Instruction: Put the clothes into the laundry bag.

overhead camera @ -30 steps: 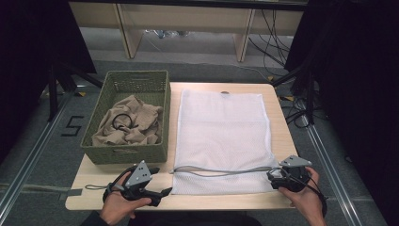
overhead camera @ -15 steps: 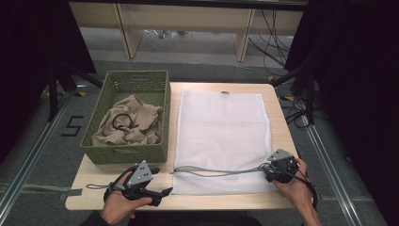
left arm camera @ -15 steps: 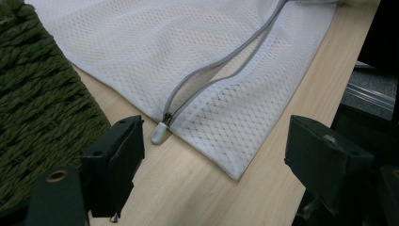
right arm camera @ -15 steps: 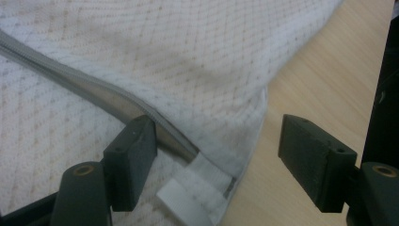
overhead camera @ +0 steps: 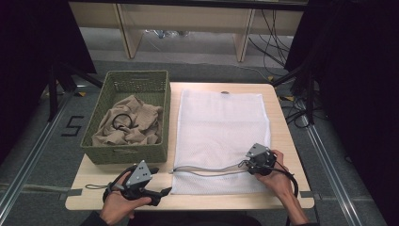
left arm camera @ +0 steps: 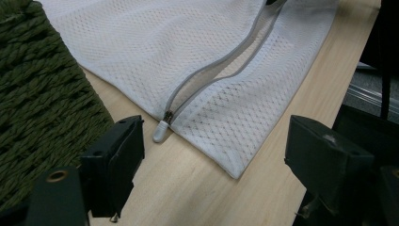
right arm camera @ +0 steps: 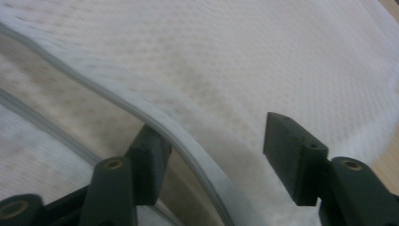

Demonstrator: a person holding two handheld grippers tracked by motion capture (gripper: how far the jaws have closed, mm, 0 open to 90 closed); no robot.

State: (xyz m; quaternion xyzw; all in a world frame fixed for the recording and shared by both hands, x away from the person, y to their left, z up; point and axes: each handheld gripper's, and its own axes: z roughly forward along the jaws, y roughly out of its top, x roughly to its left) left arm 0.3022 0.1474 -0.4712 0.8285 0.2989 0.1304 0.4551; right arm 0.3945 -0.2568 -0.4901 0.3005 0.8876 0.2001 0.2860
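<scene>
1. High view: a white mesh laundry bag (overhead camera: 221,136) lies flat on the counter (overhead camera: 287,141), taking the middle and the right part, with its zipper (overhead camera: 207,169) running along the near edge. The zipper is already open for most of its length. The right hand-held gripper (overhead camera: 245,164) is at the right end of this opening. The left hand-held gripper (overhead camera: 164,191) rests at the near left corner. A green woven basket (overhead camera: 127,153) stands at the left edge with a beige cloth (overhead camera: 129,125) still inside, so I judge that filling the bag remains.
2. Left gripper view: the jaws stand apart and empty; the zipper pull (left arm camera: 160,131) lies between them, not touched.
3. Right gripper view: the jaws have just been closing around the upper zipper edge (right arm camera: 141,106), one under it, not yet pressing.
4. I can read no brand or label on these things.
</scene>
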